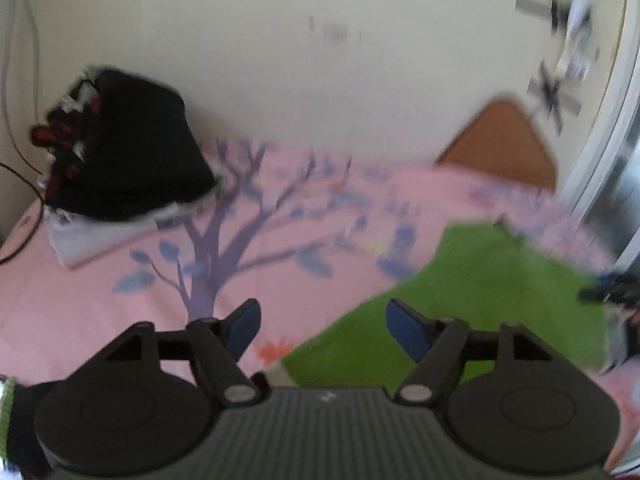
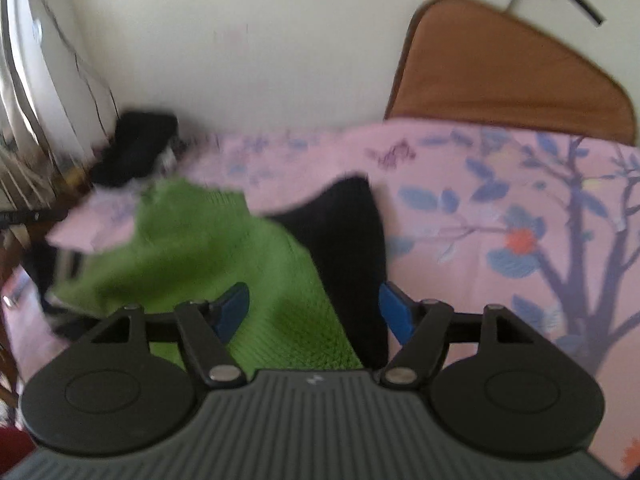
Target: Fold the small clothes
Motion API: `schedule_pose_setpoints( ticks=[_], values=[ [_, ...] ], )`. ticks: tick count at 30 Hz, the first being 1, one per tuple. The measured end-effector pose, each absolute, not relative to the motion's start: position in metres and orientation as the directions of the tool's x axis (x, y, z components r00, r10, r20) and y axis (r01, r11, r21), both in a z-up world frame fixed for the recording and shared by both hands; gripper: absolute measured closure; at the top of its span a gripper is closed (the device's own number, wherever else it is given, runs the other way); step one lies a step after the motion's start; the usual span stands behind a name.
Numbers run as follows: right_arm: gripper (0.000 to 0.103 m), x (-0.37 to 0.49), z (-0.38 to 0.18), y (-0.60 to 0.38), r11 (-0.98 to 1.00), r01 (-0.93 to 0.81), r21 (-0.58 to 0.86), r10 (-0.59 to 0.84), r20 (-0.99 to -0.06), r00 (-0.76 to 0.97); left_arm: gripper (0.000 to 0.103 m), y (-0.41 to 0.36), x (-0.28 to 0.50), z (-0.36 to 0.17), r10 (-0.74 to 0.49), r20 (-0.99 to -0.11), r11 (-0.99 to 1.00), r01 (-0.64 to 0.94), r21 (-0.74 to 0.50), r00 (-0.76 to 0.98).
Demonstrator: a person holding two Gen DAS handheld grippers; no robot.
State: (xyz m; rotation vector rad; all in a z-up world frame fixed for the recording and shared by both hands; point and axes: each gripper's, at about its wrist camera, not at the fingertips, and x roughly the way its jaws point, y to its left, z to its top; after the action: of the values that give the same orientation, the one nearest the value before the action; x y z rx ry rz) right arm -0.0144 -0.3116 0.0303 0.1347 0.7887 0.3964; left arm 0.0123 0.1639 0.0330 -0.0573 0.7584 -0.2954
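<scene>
A small green knit garment (image 1: 492,296) lies on the pink bed sheet (image 1: 100,304), to the right in the left wrist view. My left gripper (image 1: 322,326) is open above the garment's left edge, holding nothing. In the right wrist view the green garment (image 2: 208,248) has a black part (image 2: 348,240) on its right side. My right gripper (image 2: 312,308) is open just above the green and black cloth, holding nothing. Both views are blurred.
A pile of black clothes (image 1: 132,152) sits on a white folded item at the back left by the wall; it also shows far back in the right wrist view (image 2: 138,148). A brown cushion (image 2: 508,76) leans on the wall. A curtain (image 2: 36,80) hangs left.
</scene>
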Motion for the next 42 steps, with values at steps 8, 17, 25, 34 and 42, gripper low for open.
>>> schedule_pose_setpoints(
  ticks=[8, 17, 25, 34, 42],
  values=[
    [0.078, -0.029, 0.03, -0.302, 0.903, -0.386, 0.191, 0.412, -0.644, 0.645, 0.012, 0.127, 0.023, 0.008, -0.256, -0.748, 0.933, 0.358, -0.026, 0.612],
    [0.093, -0.066, 0.069, -0.306, 0.913, -0.406, 0.028, 0.361, -0.519, 0.775, 0.011, 0.09, 0.053, -0.003, -0.398, -0.764, 0.853, 0.511, -0.105, 0.508],
    [0.093, -0.11, 0.091, -0.262, 0.891, -0.284, -0.355, 0.167, -0.326, 0.93, 0.09, 0.106, 0.028, 0.032, -0.408, -0.697, 0.876, 0.468, -0.116, 0.589],
    [0.093, -0.133, 0.155, -0.264, 0.914, -0.13, -0.384, 0.127, -0.033, 0.991, 0.09, 0.143, -0.079, 0.191, -0.419, -0.238, 0.907, 0.418, -0.057, 0.876],
    [0.093, -0.18, 0.248, -0.272, 0.933, -0.051, -0.355, 0.163, 0.294, 0.942, 0.09, 0.13, -0.175, 0.295, -0.253, 0.185, 0.967, 0.246, 0.059, 0.95]
  ],
)
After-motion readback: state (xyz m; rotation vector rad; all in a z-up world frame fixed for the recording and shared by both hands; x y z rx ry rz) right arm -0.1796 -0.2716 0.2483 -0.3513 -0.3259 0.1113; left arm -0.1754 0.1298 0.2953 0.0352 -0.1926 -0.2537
